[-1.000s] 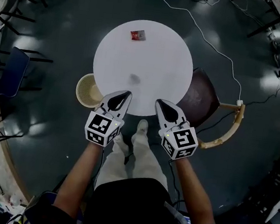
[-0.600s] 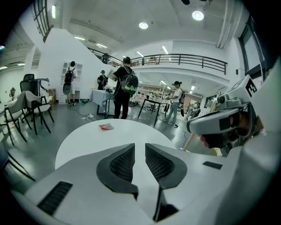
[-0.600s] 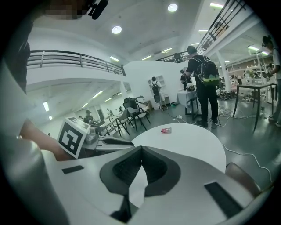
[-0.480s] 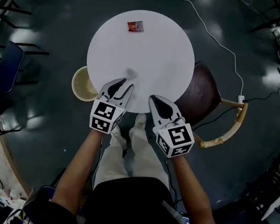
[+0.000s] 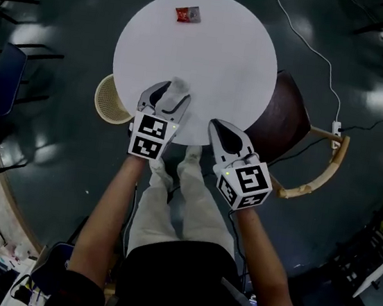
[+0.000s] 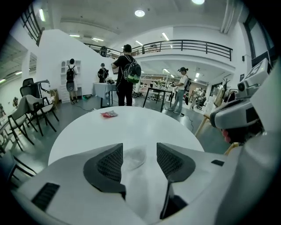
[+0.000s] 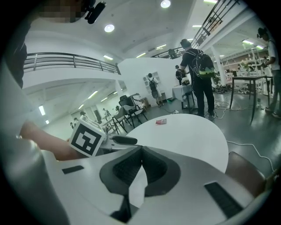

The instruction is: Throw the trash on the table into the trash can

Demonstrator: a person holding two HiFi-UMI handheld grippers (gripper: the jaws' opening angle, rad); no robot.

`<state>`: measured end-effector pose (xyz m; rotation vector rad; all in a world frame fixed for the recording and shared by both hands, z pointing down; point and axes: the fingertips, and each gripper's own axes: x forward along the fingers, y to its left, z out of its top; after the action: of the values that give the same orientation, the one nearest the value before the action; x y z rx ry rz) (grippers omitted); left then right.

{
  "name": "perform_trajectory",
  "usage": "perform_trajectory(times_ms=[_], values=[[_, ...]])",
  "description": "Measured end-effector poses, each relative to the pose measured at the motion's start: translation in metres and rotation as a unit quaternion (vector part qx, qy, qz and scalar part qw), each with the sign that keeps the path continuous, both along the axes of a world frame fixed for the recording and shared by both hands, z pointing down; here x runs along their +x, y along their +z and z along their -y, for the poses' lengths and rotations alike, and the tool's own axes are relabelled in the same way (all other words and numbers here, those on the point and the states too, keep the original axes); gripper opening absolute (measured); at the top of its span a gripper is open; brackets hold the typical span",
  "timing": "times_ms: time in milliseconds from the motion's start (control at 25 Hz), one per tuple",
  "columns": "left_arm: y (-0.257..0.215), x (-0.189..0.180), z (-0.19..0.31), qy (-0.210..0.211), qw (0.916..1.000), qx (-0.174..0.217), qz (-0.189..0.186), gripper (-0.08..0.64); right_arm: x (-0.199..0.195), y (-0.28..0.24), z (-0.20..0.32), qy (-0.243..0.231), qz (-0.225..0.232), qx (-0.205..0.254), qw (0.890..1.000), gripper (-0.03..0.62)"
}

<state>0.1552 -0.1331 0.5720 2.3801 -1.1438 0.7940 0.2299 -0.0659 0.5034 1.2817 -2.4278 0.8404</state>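
A brown chair [image 5: 279, 122] with a curved wooden arm [image 5: 318, 176] stands at three o'clock in the head view. A white cable [image 5: 310, 45] crosses the dark floor [image 5: 47, 186] from one o'clock to a power strip [image 5: 336, 127]. A blue chair [image 5: 1, 85] sits at nine o'clock. A person with a backpack [image 6: 127, 72] stands at twelve o'clock in the left gripper view.

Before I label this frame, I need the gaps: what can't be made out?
Small red wrapper: too small in all views; print unreadable.
Pale translucent scrap between left gripper jaws: blurred in head view; contact unclear.
Beige woven trash can: head view, partly under round white table edge.
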Motion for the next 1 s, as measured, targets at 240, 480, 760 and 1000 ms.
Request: perform_trajectory(times_ms=[240,480,760,1000], values=[[0.027,0.001,0.012,-0.016,0.9989,-0.029,0.032,0.258,0.01,0.015,0.004,0.018,0.004,-0.01,1.0,0.018],[0.042,0.008,0.016,-0.008,0.9977,-0.046,0.05,0.258,0.018,0.02,0.008,0.027,0.008,-0.015,0.999,0.018],[0.05,0.007,0.021,-0.022,0.9961,-0.058,0.062,0.216,0.021,0.024,0.01,0.023,0.008,-0.021,0.999,0.018],[0.05,0.005,0.026,-0.016,0.9956,-0.055,0.074,0.148,0.017,0.026,0.015,0.009,0.007,-0.022,1.0,0.018]])
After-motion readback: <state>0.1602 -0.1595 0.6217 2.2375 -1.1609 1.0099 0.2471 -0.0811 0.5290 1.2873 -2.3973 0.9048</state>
